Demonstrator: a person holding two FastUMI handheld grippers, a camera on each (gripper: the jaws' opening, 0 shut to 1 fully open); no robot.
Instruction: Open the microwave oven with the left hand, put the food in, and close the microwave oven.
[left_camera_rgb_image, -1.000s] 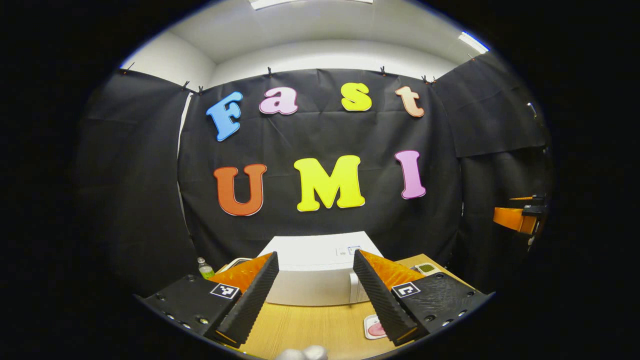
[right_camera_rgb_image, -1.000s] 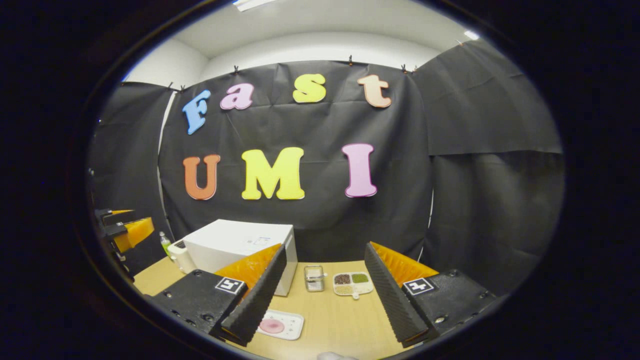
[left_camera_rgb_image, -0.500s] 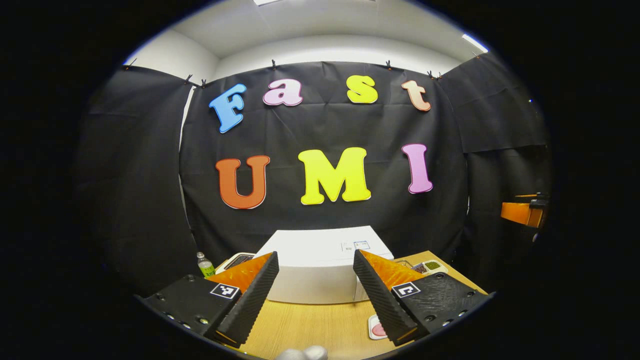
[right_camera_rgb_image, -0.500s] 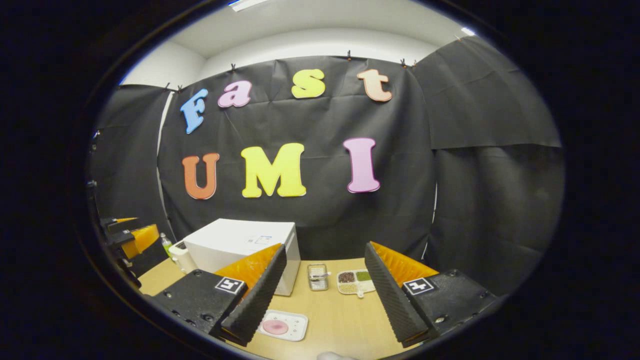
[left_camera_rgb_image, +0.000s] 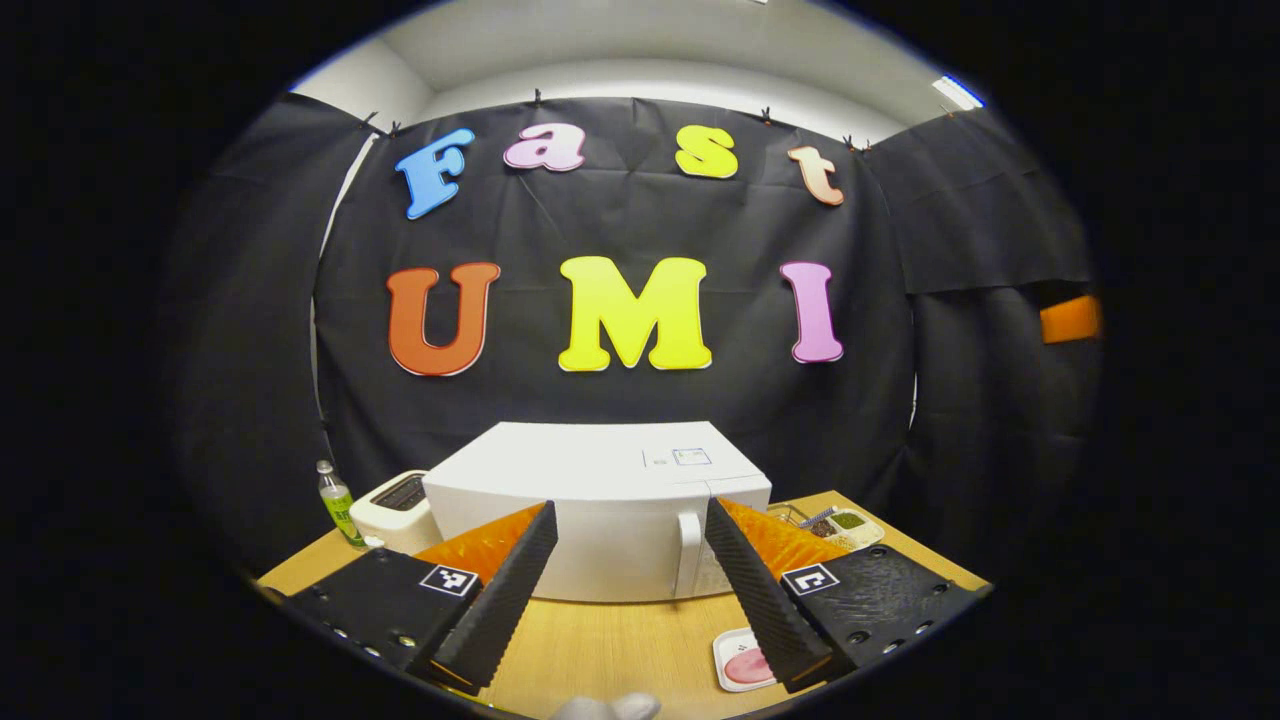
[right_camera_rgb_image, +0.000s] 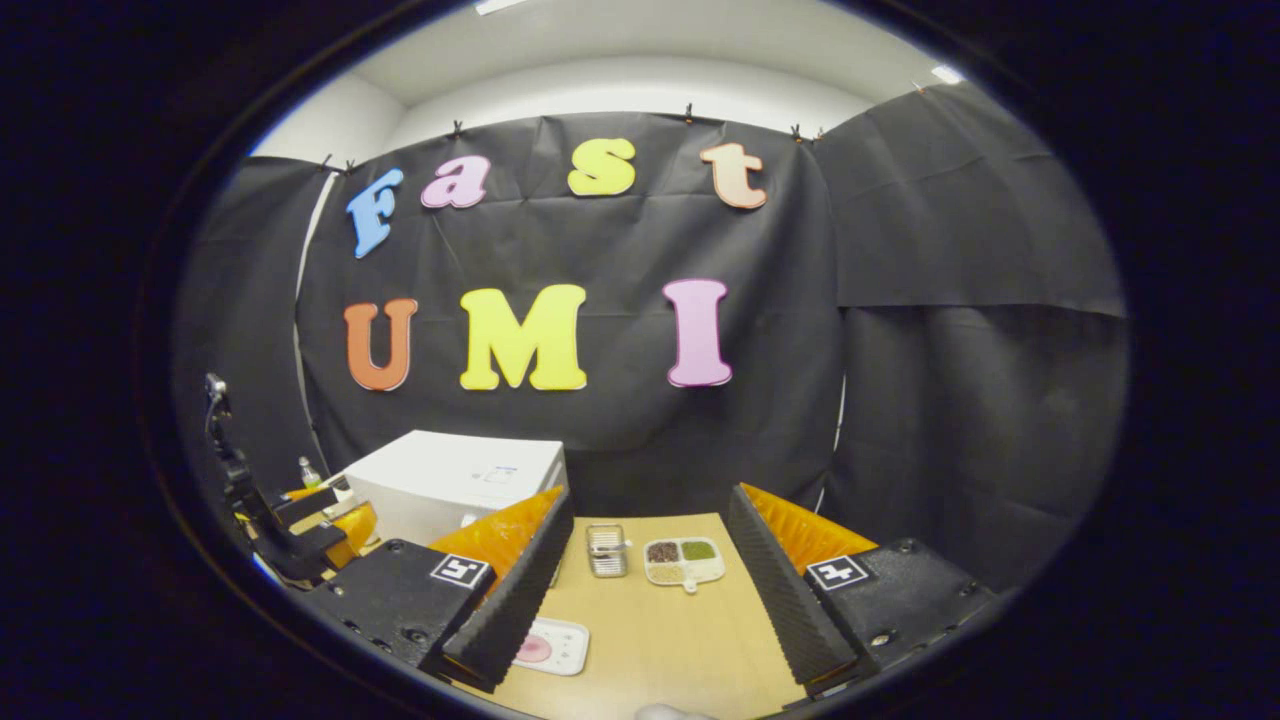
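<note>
The step in hand looks like the approach to the door: the microwave oven (left_camera_rgb_image: 597, 520) sits closed on the worktop (left_camera_rgb_image: 620, 645), straight ahead of the left gripper (left_camera_rgb_image: 628, 570), whose fingers are spread wide with nothing between them and well short of the appliance. The door handle (left_camera_rgb_image: 686, 553) stands upright near the oven's right edge, showing just inside the right-hand finger. The next move, as I judge it, calls for carrying the left gripper forward and a little to the right so the fingers straddle that handle, then closing on it and pulling the door outward.

The food, a pink round on a small white plate (left_camera_rgb_image: 742, 662), lies on the worktop in front of the oven, partly hidden behind the right-hand finger in the left gripper view.

The right gripper (right_camera_rgb_image: 648, 575) hangs with its fingers spread and empty above the worktop. The right gripper view adds what the other lacks: the whole plate (right_camera_rgb_image: 546, 646) beside its own finger, a divided dish of grains (right_camera_rgb_image: 684, 560) and a small metal rack (right_camera_rgb_image: 605, 551) further back. The left gripper view alone gives the oven's front, a green bottle (left_camera_rgb_image: 335, 491) and a white toaster-like box (left_camera_rgb_image: 396, 508) at the oven's left
</note>
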